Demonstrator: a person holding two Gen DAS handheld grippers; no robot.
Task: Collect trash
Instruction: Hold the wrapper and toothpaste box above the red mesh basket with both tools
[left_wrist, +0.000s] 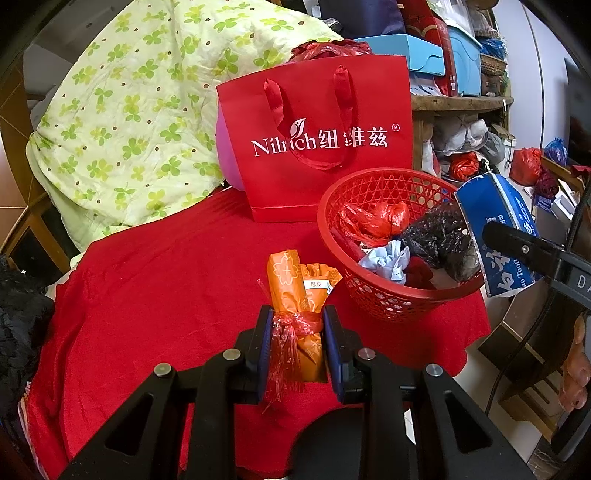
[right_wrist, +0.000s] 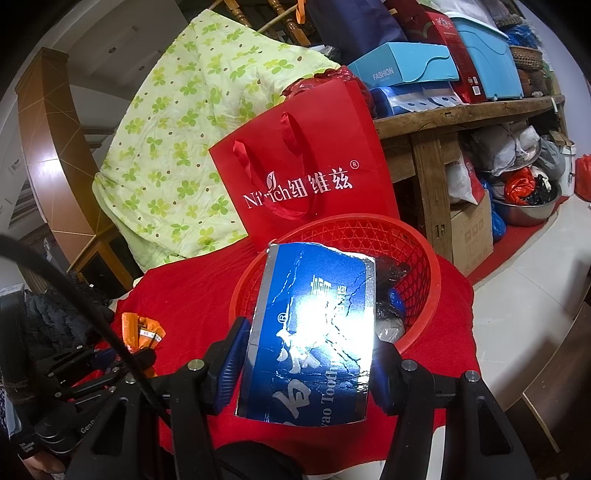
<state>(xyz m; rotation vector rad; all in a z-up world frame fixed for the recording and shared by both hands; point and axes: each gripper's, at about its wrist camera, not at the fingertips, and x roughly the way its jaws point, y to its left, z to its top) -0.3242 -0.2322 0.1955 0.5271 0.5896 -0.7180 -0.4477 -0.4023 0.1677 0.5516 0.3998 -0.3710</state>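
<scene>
My left gripper is shut on an orange wrapper tied with a red ribbon, held just above the red cloth. To its right stands a red mesh basket holding crumpled red, black and pale scraps. My right gripper is shut on a flattened blue toothpaste box, held over the near rim of the basket. In the left wrist view the same box hangs at the basket's right edge. The left gripper and its orange wrapper show at lower left of the right wrist view.
A red paper gift bag stands behind the basket. A green clover-print quilt is piled at the back left. A wooden shelf with boxes and bags fills the right. Dark cloth lies at the left edge.
</scene>
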